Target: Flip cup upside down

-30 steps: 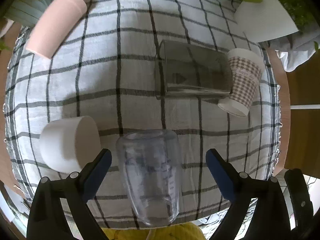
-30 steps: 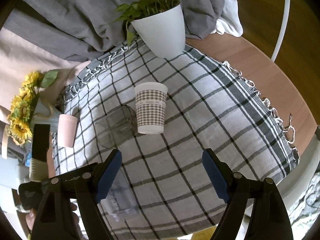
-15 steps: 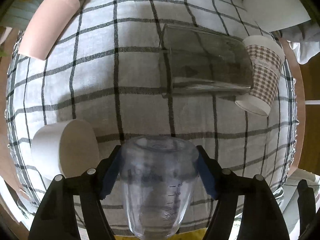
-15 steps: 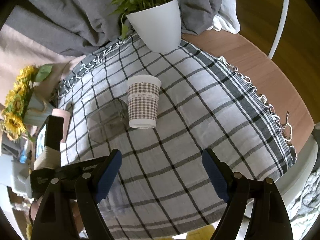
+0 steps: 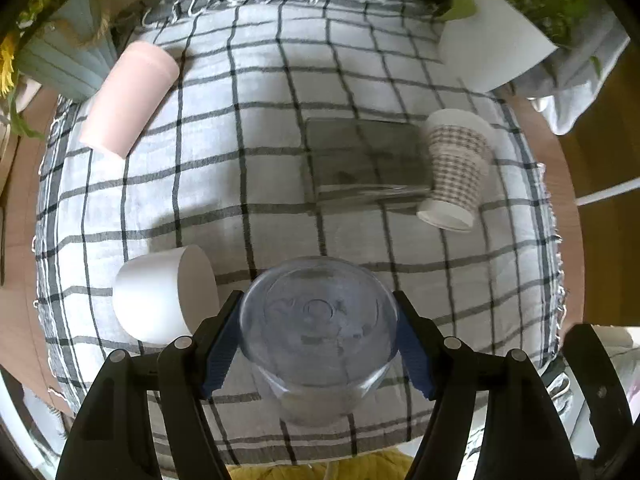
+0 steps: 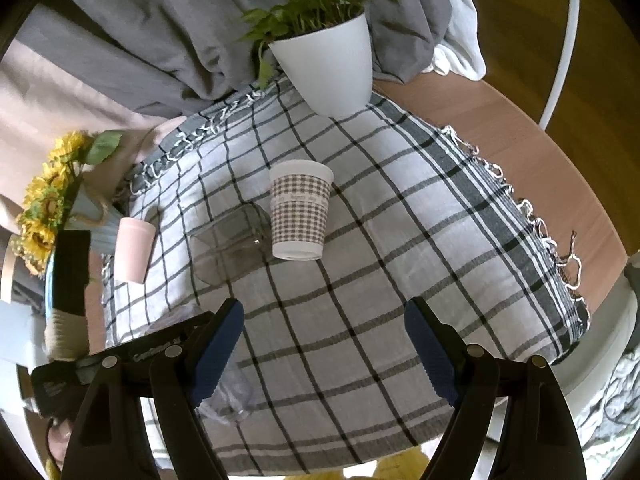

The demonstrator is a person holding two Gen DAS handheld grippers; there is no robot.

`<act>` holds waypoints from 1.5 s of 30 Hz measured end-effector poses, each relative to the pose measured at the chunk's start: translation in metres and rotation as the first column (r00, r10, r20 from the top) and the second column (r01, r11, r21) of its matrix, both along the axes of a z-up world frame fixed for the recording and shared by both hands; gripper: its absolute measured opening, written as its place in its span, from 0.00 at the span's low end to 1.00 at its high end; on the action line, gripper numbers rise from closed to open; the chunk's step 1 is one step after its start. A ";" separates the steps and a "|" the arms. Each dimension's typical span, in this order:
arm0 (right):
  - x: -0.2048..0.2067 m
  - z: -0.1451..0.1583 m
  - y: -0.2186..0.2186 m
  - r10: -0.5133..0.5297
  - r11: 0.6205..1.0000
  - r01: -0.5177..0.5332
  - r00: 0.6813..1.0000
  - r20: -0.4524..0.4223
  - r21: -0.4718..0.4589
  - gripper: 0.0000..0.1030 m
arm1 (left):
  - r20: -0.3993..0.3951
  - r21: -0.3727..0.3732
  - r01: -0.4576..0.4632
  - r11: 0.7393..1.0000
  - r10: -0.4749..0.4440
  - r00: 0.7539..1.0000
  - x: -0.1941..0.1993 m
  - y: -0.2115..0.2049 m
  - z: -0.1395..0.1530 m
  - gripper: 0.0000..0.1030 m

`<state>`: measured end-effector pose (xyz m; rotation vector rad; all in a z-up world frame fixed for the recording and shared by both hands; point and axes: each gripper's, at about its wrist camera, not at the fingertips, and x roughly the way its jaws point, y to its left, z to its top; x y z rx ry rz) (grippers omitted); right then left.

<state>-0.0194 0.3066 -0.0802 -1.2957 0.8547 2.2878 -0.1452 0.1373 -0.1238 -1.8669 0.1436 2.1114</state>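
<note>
Domestic interior, probably a living or dining area. A round wooden counter (image 6: 500,128) is covered by a fringed black-and-white checked cloth (image 6: 400,240). Decorative items stand at its far edge: a leafy green plant in a white pot (image 6: 332,64) and a bunch of yellow sunflowers (image 6: 44,208) in a ribbed pale-blue vase (image 5: 68,60). Grey and beige draped fabric (image 6: 132,40) forms the backdrop. Household drinking cups (image 6: 300,212) are scattered over the cloth.

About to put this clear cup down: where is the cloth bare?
Bare checked tablecloth lies right of the houndstooth paper cup, and between the pink tumbler and smoky glass. Crowded where glass meets paper cup, and beside the white cup.
</note>
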 end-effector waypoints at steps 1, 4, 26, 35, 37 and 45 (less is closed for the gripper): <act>0.000 0.001 -0.001 0.005 1.000 -0.005 1.000 -0.002 0.003 0.80 | -0.004 0.005 0.003 1.000 -0.003 1.000 0.002 -0.001 0.002 0.68; 0.000 0.003 -0.002 0.015 1.000 -0.015 1.000 -0.005 0.013 0.80 | -0.015 0.017 0.008 1.000 -0.008 1.000 -0.001 0.000 0.000 0.68; 0.005 -0.001 -0.007 0.047 0.997 -0.049 0.999 0.021 0.054 0.80 | -0.087 0.017 0.088 0.996 -0.086 0.993 0.029 0.015 0.002 0.68; 0.011 0.008 -0.011 0.040 0.996 -0.041 0.999 0.013 0.078 0.80 | -0.104 0.024 0.048 0.999 -0.046 0.994 0.028 0.007 0.006 0.86; 0.013 0.012 -0.012 0.042 0.995 -0.043 0.999 0.010 0.091 0.80 | -0.138 0.010 0.036 0.999 -0.034 0.990 0.030 0.005 0.012 0.90; 0.027 0.040 -0.022 0.042 0.986 -0.035 0.998 -0.039 0.161 0.82 | -0.248 0.032 -0.031 0.999 0.038 0.968 0.040 -0.015 0.044 0.97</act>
